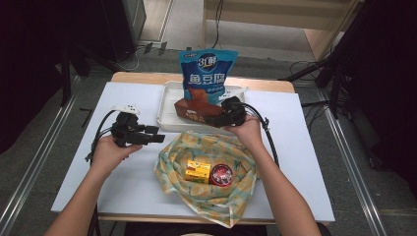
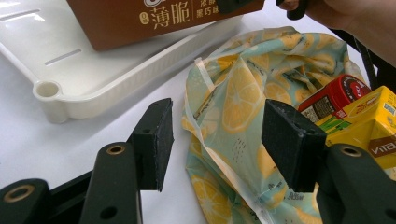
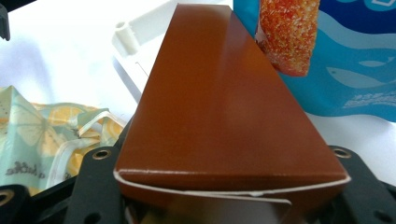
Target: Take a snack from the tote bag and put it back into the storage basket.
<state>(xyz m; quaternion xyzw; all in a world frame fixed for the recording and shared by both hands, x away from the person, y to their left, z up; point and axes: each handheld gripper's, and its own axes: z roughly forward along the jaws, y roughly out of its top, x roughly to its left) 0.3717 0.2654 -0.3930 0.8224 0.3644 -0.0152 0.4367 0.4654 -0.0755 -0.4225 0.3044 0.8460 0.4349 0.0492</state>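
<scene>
1. Brown rectangular cardboard biscuit box (image 1: 196,111) is the item in hand: it sits at the near edge of the white plastic tray (image 1: 169,98), one end clamped between the jaws of the right gripper (image 1: 227,114). In the right gripper view the box (image 3: 224,102) runs away from the camera with its near end flap seated between the jaws.
2. Left gripper (image 1: 150,138) hovers over the white table (image 1: 128,187), left of the bag, jaws apart and holding nothing; in its own view the open jaws frame the bag's edge.
3. Lemon-print fabric bag (image 1: 206,169), pale green and yellow, lies spread open on the table just in front of the tray.
4. Already in the bag: a yellow drink carton (image 1: 197,172) and a red round can (image 1: 222,175), side by side.
5. Blue snack pouch (image 1: 206,73) with white lettering stands upright at the far side of the tray, untouched.
6. Judgement: packing is roughly half done. Two items are bagged; the box is gripped but not yet clear of the tray; the pouch remains.
7. Left to do, as I read it: carry the box into the bag mouth, then the pouch.
</scene>
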